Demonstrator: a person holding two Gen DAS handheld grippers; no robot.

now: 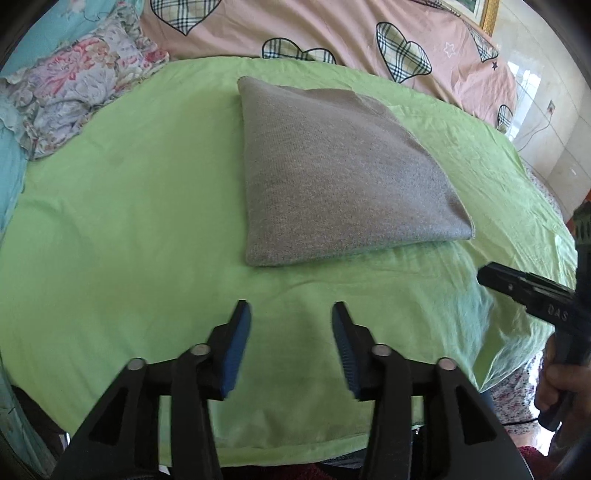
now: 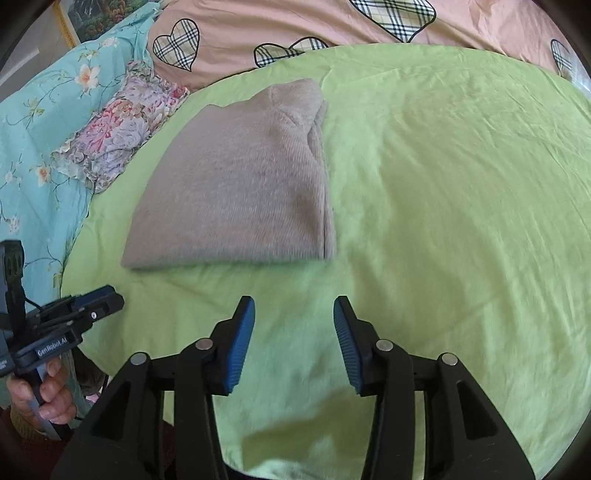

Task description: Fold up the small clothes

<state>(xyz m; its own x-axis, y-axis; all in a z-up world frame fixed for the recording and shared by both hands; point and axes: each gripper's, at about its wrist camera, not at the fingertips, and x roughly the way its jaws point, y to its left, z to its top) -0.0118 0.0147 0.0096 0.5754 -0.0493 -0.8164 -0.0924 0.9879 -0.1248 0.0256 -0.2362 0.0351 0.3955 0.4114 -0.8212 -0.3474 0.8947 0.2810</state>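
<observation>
A grey knit garment [image 1: 332, 173] lies folded into a flat, roughly square bundle on the green sheet [image 1: 129, 221]. It also shows in the right wrist view [image 2: 240, 184], left of centre. My left gripper [image 1: 291, 310] is open and empty, above the sheet just in front of the garment's near edge. My right gripper [image 2: 294, 306] is open and empty, in front of the garment and to its right. The right gripper's body shows at the right edge of the left wrist view [image 1: 532, 291]. The left gripper shows at the lower left of the right wrist view [image 2: 74, 317].
A pink quilt with plaid hearts [image 1: 332, 33] lies behind the green sheet. A floral cloth [image 1: 74, 85] and a turquoise flowered cover [image 2: 40, 122] lie at the left. The sheet's front edge [image 1: 295, 446] hangs near the grippers. A tiled wall [image 1: 546, 122] stands at the right.
</observation>
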